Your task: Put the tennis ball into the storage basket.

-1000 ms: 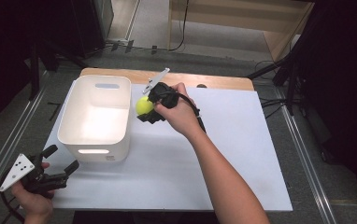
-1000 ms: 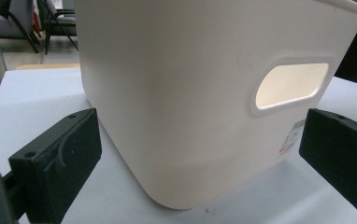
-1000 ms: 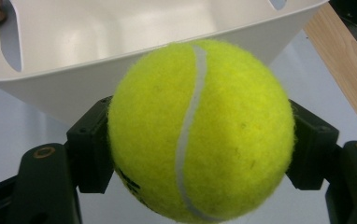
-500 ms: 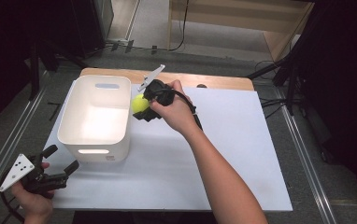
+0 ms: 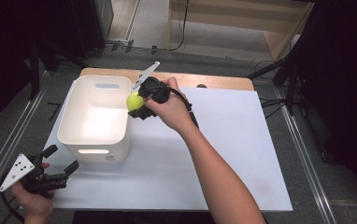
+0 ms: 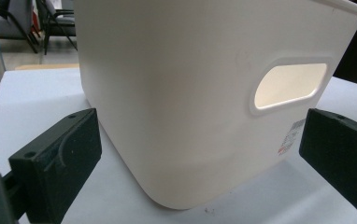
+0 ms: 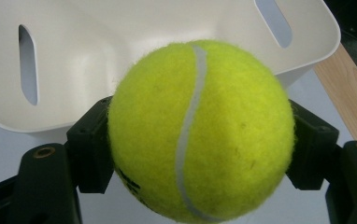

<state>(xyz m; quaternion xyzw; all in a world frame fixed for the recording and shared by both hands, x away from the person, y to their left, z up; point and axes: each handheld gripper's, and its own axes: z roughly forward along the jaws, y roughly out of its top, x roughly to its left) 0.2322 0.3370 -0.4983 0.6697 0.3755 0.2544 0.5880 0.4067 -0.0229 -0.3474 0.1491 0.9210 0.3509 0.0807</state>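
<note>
Right claw: clamped on the tennis ball, one black jaw pressed to each side of it, as the right gripper view shows.
Tennis ball: yellow-green with a white seam, held in the air just at the right rim of the white bin, toward its far end; the bin's open inside lies right behind it in the right gripper view.
White bin: stands upright on the left part of the bench, with a slot handle in its near wall and another in its far wall.
Left claw: jaws apart, nothing between them, held low at the near left corner of the bench, just near of the bin.
Left gripper view: the two jaws frame the bin's rounded near corner without touching it.
Bench: covered by a white sheet, with a wooden strip along the far edge.
</note>
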